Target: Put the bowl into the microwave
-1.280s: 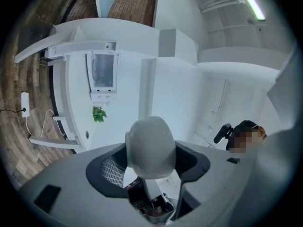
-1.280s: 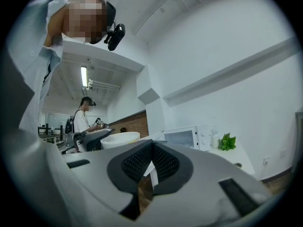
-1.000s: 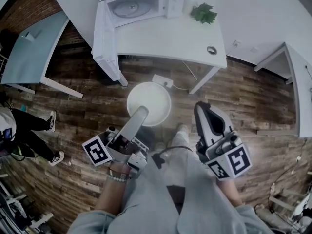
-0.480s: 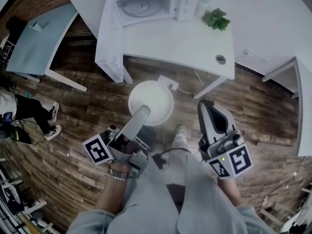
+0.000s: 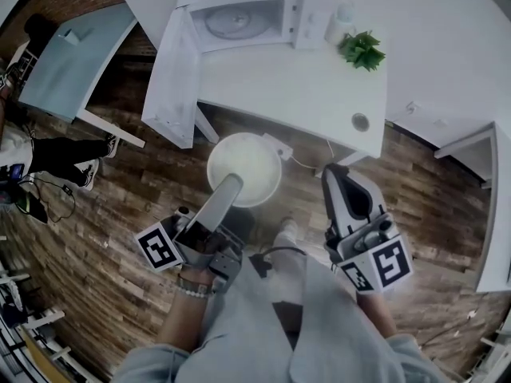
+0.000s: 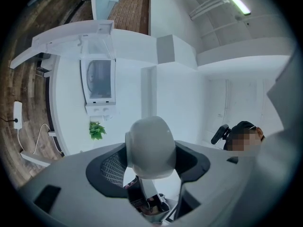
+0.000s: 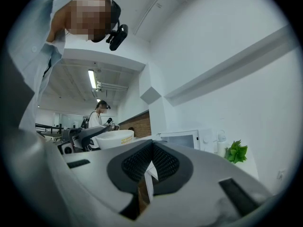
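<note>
My left gripper is shut on the rim of a white bowl and holds it over the wooden floor, just short of the white table. In the left gripper view the bowl fills the gap between the jaws. The white microwave stands at the table's back with its door swung wide open and its turntable showing. Right of the bowl, my right gripper is shut and empty. The right gripper view shows the bowl to the left and the microwave ahead.
A small green plant and a white container stand right of the microwave. A round dark thing lies near the table's front corner. A power strip lies on the floor. A person stands at left by a grey-blue table.
Both grippers have come closer to the table, which now sits lower and larger in the head view. The bowl stays in the left gripper; the right stays shut.
</note>
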